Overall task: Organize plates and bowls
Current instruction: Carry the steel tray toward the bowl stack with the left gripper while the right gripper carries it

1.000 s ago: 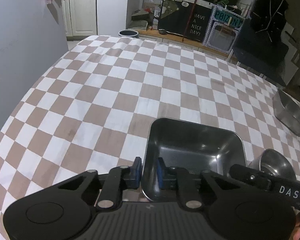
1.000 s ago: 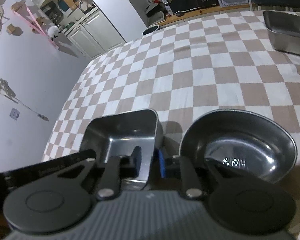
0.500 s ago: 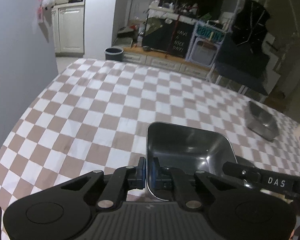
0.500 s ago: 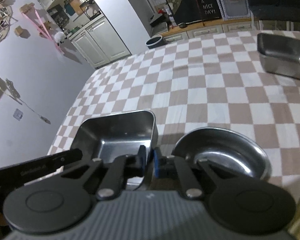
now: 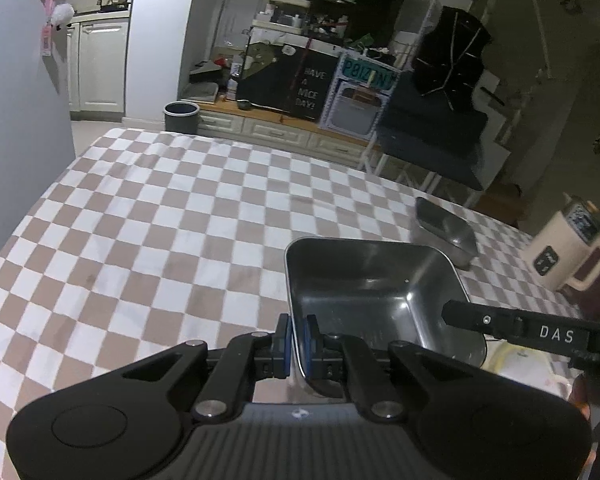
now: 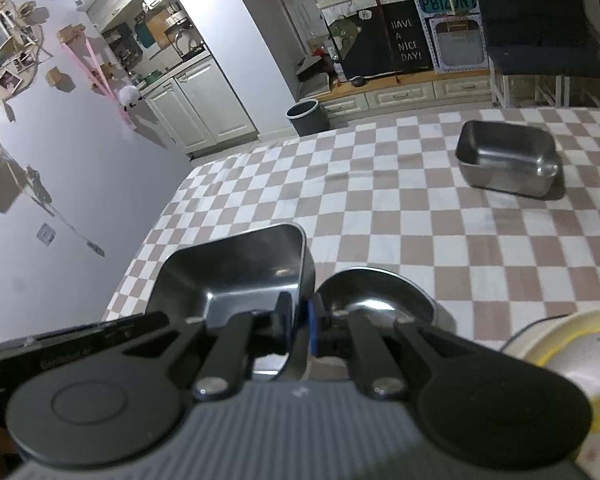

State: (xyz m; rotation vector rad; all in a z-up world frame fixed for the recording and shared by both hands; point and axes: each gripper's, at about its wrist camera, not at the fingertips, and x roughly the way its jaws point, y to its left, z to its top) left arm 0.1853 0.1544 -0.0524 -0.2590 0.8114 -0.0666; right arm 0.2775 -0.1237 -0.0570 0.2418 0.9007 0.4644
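Left wrist view: both tongs, left (image 5: 296,340) and right (image 6: 299,322), are clamped on opposite rims of the square steel tray (image 5: 374,288), apparently held above the table (image 5: 160,216). A second tray (image 6: 508,162) and round bowl (image 6: 376,294) remain unsorted; open checkered room ahead.

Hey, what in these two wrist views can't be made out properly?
- Yellow-rimmed plate, right wrist view: cut off by the corner and hidden behind the right tool; blurred.
- Round bowl, right wrist view: near side hidden by that tool.
- Square pan, left wrist view: near rim hidden behind the left tool.
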